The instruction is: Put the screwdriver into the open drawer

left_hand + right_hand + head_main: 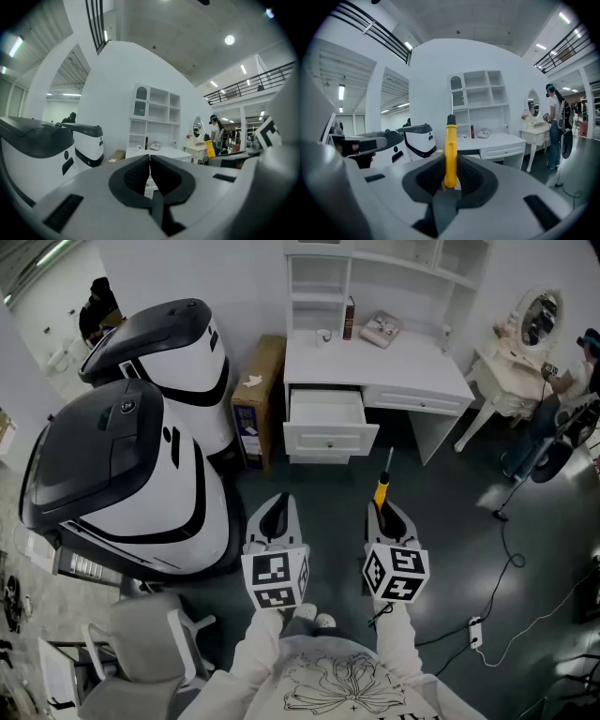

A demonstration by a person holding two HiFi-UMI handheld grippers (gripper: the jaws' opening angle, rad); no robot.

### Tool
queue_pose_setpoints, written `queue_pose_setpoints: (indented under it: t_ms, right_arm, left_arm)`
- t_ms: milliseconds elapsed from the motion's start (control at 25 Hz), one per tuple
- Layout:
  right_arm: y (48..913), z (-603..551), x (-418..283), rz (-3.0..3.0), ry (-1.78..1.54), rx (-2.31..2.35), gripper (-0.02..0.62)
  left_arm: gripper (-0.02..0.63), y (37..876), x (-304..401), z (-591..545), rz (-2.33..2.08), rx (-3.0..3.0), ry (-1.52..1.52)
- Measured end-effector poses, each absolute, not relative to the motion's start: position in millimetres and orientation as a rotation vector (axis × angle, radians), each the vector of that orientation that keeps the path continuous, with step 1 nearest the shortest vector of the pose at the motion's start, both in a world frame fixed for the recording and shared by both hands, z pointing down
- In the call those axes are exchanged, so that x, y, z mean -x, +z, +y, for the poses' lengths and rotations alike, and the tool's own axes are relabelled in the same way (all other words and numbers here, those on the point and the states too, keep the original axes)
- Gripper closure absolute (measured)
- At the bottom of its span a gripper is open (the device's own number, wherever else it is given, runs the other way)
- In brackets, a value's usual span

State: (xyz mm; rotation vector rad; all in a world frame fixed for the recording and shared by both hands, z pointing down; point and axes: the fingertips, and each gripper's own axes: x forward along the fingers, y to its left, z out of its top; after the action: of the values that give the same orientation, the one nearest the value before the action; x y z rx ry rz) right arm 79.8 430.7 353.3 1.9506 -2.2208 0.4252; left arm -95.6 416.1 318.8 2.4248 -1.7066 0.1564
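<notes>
My right gripper (382,505) is shut on the yellow handle of the screwdriver (382,486), whose metal shaft points toward the desk. In the right gripper view the screwdriver (450,154) stands upright between the jaws of my right gripper (450,172). My left gripper (276,512) hangs beside it, shut with nothing in it; in its own view the left gripper (150,169) shows its jaws pressed together. The open drawer (325,419) juts from the left side of the white desk (375,367), some way ahead of both grippers.
Two large white-and-black machines (122,465) stand at the left. A cardboard box (257,399) leans by the desk. Shelves (375,277) top the desk, with a bottle (349,319) and a book (381,329). A vanity table (520,371) and a person (562,390) are at right; cables (497,615) cross the floor.
</notes>
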Motion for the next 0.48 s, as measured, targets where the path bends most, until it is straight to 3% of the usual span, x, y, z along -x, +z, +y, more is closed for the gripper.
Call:
queue_pose_setpoints:
  t_ms: [480]
  right_arm:
    - [362,403,-71,-2.204,0.449,-1.981,0.528]
  left_arm:
    - [0.600,328,105,383,-1.680,-2.433,0.158]
